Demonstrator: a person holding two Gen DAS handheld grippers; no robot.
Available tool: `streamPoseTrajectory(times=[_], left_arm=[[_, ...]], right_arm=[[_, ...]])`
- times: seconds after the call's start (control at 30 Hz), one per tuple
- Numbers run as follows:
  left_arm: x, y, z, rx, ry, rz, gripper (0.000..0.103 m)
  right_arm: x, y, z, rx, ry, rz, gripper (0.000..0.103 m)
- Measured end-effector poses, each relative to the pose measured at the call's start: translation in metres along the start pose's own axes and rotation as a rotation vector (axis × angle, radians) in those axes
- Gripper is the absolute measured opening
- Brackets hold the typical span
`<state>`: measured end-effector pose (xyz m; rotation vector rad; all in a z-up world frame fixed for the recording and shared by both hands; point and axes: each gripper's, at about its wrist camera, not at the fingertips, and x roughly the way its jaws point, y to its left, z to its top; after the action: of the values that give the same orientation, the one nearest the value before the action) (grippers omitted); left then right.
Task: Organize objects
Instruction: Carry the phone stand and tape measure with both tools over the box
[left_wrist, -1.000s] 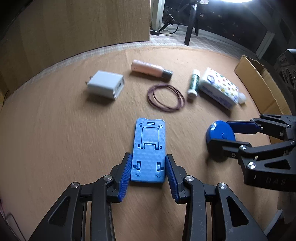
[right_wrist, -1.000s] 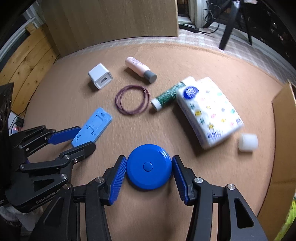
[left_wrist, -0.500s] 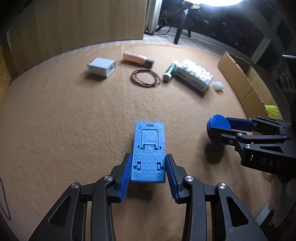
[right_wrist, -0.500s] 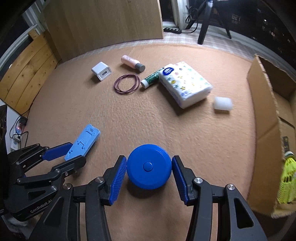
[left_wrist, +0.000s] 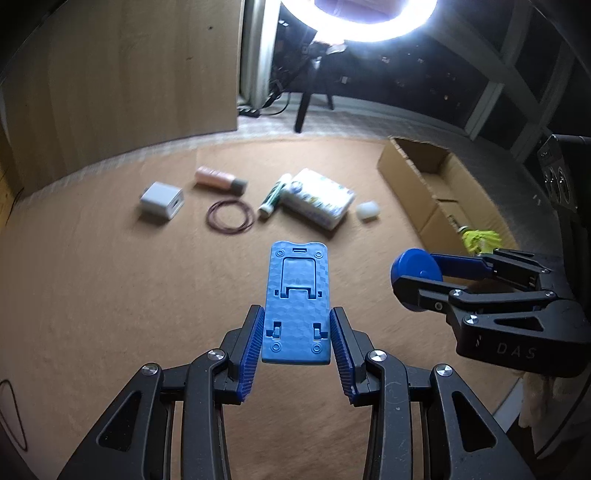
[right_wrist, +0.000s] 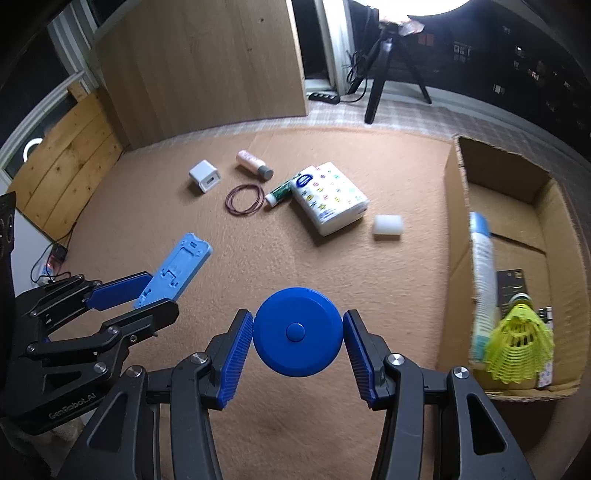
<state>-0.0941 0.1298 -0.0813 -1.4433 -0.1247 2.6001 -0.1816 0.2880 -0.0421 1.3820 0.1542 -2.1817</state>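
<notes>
My left gripper (left_wrist: 295, 332) is shut on a light blue folding phone stand (left_wrist: 297, 295), held flat above the tan mat; the stand (right_wrist: 177, 269) also shows in the right wrist view, clamped by that gripper (right_wrist: 147, 295). My right gripper (right_wrist: 298, 336) is shut on a round dark blue tape measure (right_wrist: 298, 332), lifted off the mat; the left wrist view shows the same disc (left_wrist: 415, 271) between the pads at the right. An open cardboard box (right_wrist: 458, 206) stands to the right, with a yellow shuttlecock (right_wrist: 519, 343) and a white-blue tube (right_wrist: 482, 273) inside.
Far on the mat lie a white charger (right_wrist: 205, 176), a pink bottle (right_wrist: 253, 164), a maroon band loop (right_wrist: 245, 199), a green-white tube (right_wrist: 280, 192), a tissue pack (right_wrist: 330, 197) and a white eraser-like block (right_wrist: 387, 225). A wooden panel (right_wrist: 199, 70) and a tripod (right_wrist: 380, 77) stand behind.
Both grippers have risen and pulled back from the mat with their objects. The far items look smaller, and the cardboard box with the shuttlecock has come into view.
</notes>
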Motion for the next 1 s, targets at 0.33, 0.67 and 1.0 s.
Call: streamPoseTrajectory(times=[0.33,0.67,1.0], left_arm=[[0.002,-0.046,0.028,0.062,-0.034,-0.054,0.039],[0.02,-0.103,0.049,0.129,-0.033,-0.104,0.039],[0.039,-0.146,0.064,0.177,-0.029,-0.123,0.039]], right_arm=[[-0.037,-0.035,0.003,0.036,-0.07,-0.05,0.047],[-0.063,-0.077,0.0,0.065,-0.114,-0.107,0.047],[-0.072,-0.116,-0.007,0.095,-0.126,-0.151,0.047]])
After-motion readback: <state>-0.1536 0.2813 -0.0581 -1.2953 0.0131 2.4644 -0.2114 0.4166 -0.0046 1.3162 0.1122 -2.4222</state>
